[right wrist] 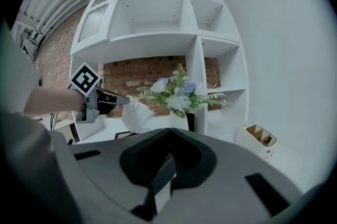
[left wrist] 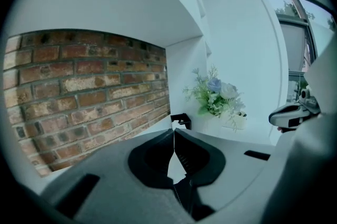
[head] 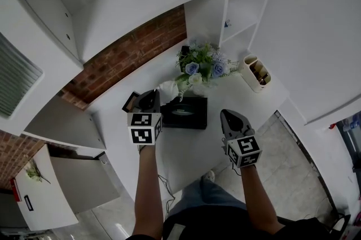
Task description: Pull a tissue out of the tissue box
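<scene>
1. Clenching the top of a white tissue, the left gripper is held above the tabletop, just beside the black tissue box on its left side.
2. In the left gripper view, the fingers meet tip to tip, pressed tight together.
3. Seen from the right gripper view, the tissue hangs in a crumpled bunch from the left gripper. Its lower end is hidden behind the right gripper's own body, so I cannot tell whether it is clear of the box.
4. The tissue box lies flat on the tabletop, its oval slot facing up, in front of a bouquet of blue and white flowers.
5. The right gripper sits to the right of the box, apart from it. Its fingers are closed on each other with nothing between them.
6. A small black tray lies left of the box near the brick wall. A cream holder with compartments stands to the right of the flowers.
</scene>
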The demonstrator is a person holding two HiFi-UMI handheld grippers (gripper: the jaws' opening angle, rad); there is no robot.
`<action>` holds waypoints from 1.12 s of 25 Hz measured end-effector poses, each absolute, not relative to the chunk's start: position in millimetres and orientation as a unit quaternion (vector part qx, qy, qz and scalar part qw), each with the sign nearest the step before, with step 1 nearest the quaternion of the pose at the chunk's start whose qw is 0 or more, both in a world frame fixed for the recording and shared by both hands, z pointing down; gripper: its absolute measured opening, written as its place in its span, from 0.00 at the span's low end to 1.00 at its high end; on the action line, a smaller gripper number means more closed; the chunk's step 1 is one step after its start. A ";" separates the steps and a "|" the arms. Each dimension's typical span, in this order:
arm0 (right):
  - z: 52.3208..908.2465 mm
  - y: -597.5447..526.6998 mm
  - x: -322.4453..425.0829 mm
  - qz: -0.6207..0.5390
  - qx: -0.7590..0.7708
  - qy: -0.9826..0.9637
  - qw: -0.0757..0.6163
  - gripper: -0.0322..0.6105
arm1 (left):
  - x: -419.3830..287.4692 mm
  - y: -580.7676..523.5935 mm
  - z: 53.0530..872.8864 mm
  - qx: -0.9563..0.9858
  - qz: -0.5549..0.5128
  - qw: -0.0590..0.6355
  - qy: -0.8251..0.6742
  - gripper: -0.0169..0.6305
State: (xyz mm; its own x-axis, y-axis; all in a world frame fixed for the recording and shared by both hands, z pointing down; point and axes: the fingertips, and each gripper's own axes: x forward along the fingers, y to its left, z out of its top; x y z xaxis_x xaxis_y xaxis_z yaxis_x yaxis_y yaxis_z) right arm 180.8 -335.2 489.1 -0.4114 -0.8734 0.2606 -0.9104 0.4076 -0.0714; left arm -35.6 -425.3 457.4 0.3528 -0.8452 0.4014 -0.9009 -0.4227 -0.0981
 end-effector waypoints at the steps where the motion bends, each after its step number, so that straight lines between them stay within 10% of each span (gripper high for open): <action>1: 487.2 -334.8 179.6 0.099 0.534 -0.835 0.090 0.05 | -39.2 -422.4 451.9 0.818 0.193 0.068 -0.538 0.04; 28: 416.1 -342.0 158.8 0.055 0.541 -0.839 -0.015 0.05 | -84.2 -312.3 385.9 0.780 0.055 -0.033 -0.622 0.04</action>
